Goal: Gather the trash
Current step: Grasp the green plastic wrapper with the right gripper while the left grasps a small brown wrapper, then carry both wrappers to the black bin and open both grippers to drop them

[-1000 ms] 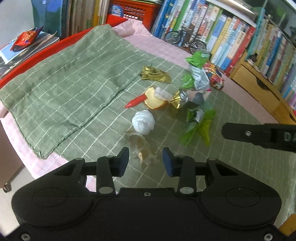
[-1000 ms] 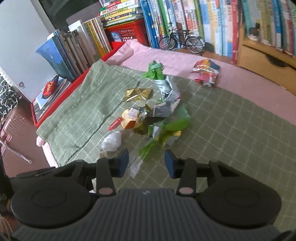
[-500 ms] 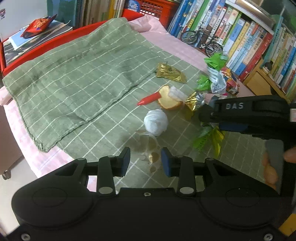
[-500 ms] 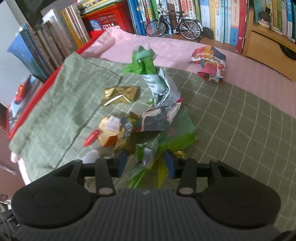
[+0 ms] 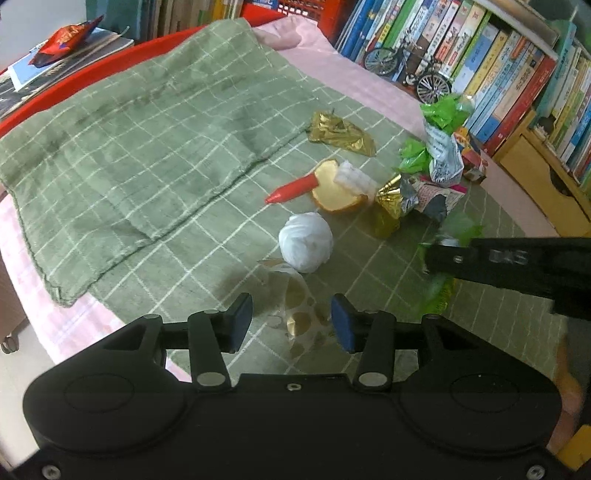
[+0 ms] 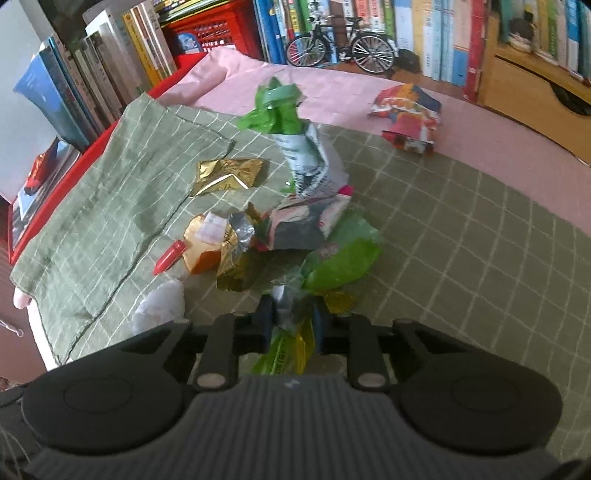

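Trash lies on a green checked cloth (image 5: pixel 147 129). My left gripper (image 5: pixel 291 316) hangs low over a clear wrapper with gold dots (image 5: pixel 297 293); its jaws are opening and the wrapper lies between them, untouched by the pads. Just beyond sits a white paper ball (image 5: pixel 306 243). My right gripper (image 6: pixel 292 315) is closing, pinched on a crumpled green wrapper (image 6: pixel 340 262); one of its black fingers (image 5: pixel 480 258) crosses the left wrist view. Nearby lie a red-capped orange packet (image 6: pixel 199 251), a gold foil wrapper (image 6: pixel 229 175) and an upright green-and-white bag (image 6: pixel 306 158).
A red snack packet (image 6: pixel 410 118) lies on the pink cloth (image 6: pixel 332 88) behind. A model bicycle (image 6: pixel 340 44), rows of books, a red basket (image 6: pixel 214 29) and a wooden drawer unit (image 6: pixel 535 88) line the back. The cloth's near left edge drops off.
My right gripper came down onto the green wrapper and closed on it. My left gripper sank closer over the clear wrapper and its jaws spread a little.
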`<act>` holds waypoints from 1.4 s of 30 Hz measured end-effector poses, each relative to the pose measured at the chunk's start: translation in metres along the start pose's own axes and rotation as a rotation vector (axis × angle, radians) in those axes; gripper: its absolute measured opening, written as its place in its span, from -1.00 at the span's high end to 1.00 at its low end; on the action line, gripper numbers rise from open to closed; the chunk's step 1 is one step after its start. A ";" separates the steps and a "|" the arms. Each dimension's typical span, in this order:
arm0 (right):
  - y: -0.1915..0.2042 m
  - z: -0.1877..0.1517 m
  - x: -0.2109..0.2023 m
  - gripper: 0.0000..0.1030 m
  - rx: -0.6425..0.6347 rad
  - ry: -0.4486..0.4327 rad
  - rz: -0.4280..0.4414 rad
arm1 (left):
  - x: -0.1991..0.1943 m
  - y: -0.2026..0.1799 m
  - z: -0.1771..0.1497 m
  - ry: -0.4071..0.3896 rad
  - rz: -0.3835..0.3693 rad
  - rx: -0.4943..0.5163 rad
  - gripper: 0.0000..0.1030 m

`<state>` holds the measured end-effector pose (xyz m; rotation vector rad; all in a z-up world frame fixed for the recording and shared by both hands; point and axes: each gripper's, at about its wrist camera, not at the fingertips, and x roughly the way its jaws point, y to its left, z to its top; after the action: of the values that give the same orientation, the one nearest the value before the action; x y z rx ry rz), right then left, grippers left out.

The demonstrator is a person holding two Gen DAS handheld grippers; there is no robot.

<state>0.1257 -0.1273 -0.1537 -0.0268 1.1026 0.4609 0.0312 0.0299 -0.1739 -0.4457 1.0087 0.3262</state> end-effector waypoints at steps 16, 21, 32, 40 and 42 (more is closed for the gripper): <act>-0.008 -0.026 -0.041 0.52 0.016 0.001 0.009 | -0.011 -0.017 -0.011 0.016 -0.126 0.106 0.72; -0.006 -0.034 -0.047 0.52 0.021 -0.002 0.007 | -0.018 -0.017 -0.016 0.014 -0.120 0.125 0.73; 0.003 -0.055 -0.067 0.52 0.034 -0.019 0.009 | -0.045 -0.009 -0.035 -0.012 -0.126 0.143 0.73; 0.027 -0.087 -0.085 0.52 0.009 -0.011 0.020 | -0.077 0.017 -0.063 -0.012 -0.112 0.150 0.73; 0.034 -0.097 -0.090 0.52 0.002 -0.007 0.023 | -0.083 0.025 -0.071 -0.005 -0.106 0.147 0.73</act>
<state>-0.0025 -0.1509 -0.1138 -0.0106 1.0972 0.4802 -0.0739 0.0112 -0.1399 -0.3633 0.9924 0.1569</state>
